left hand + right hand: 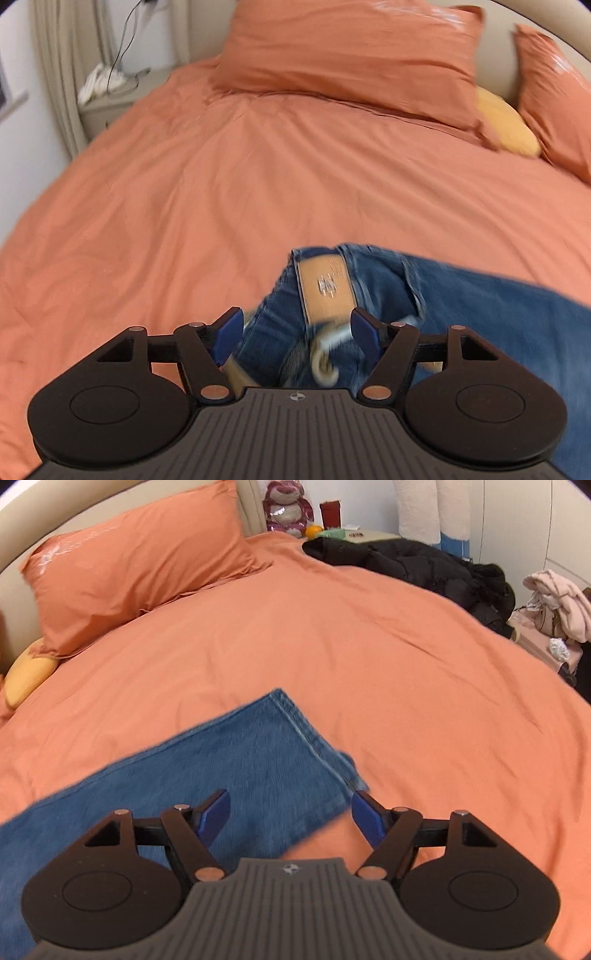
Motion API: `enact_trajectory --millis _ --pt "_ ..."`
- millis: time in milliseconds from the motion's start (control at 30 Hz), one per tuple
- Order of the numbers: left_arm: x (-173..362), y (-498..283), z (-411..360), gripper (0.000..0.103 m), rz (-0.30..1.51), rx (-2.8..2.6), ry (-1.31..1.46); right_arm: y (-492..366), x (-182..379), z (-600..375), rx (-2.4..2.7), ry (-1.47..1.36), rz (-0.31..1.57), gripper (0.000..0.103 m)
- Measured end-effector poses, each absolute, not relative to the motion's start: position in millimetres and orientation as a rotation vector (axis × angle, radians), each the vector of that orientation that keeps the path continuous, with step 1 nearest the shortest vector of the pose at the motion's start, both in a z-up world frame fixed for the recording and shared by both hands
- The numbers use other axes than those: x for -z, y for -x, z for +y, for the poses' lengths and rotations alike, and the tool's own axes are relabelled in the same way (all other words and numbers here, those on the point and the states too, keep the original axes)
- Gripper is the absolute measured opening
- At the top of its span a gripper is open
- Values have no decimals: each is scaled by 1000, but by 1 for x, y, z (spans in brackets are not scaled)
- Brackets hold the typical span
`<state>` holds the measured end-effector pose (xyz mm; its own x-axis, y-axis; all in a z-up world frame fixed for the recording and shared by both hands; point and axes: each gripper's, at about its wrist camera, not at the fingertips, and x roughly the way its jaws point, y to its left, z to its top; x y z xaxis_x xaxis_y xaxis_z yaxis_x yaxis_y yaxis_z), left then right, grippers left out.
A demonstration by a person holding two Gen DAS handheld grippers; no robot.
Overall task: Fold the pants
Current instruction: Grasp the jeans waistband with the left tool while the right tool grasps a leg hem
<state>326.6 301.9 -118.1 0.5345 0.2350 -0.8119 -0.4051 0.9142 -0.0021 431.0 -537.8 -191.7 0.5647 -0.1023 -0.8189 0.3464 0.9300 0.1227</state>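
Left gripper: I am holding it with its jaws apart over the waist end of the pants; nothing is clamped between them.
Waist end: the waistband, with a tan belt threaded through it and a metal buckle, is lying right between my left fingertips, so this arm is the nearer one to that end.
Pants: blue denim, already doubled leg on leg, lying flat on the bed; the cloth is looking thick and a little blurred in the left wrist view.
Long axis: I am judging that it runs from my left gripper across to my right, waist on the left, hems on the right.
Hem end: the stitched cuff edge is lying just ahead of my right gripper, slanting away to the right.
Right gripper: I am holding it spread wide above the lower leg, its left finger over denim and its right finger over bare orange cover, gripping nothing.
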Motion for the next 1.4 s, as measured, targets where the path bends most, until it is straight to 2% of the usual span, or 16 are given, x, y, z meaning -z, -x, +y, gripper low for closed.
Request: enact_trajectory --millis 233,300,367,533,567,633,700,733,767,800,967,1167,1400 --pt "164 -381 316 77 977 -406 301 -503 226 -532 282 -232 970 73" --pt "177 -389 322 72 1006 -384 356 -517 234 -533 277 -238 977 75" --pt "186 -393 327 72 1008 -349 418 -529 244 -534 267 -238 989 78" --pt "194 -394 327 61 1008 -342 429 -551 264 -530 265 -190 986 83" --pt "193 -393 324 58 1000 -343 410 -552 266 -530 266 -186 985 81" --pt "190 -393 316 45 975 -347 350 -555 267 -529 250 -180 976 67" --pt "185 -393 307 34 955 -357 296 -554 263 -526 217 -150 967 37" --pt "182 -393 303 28 945 -363 268 -551 259 -524 203 -134 967 26" --pt "180 -394 297 27 941 -380 226 -548 255 -524 172 -134 966 6" --pt "177 -396 291 26 936 -400 193 -546 250 -523 153 -135 962 3" --pt "152 -398 259 21 848 -475 -10 -543 221 -504 138 2 892 0" --pt "134 -402 254 20 745 -555 -59 -552 189 -492 178 47 759 0" --pt "168 -427 253 21 798 -580 -130 -582 221 -474 268 163 841 2"
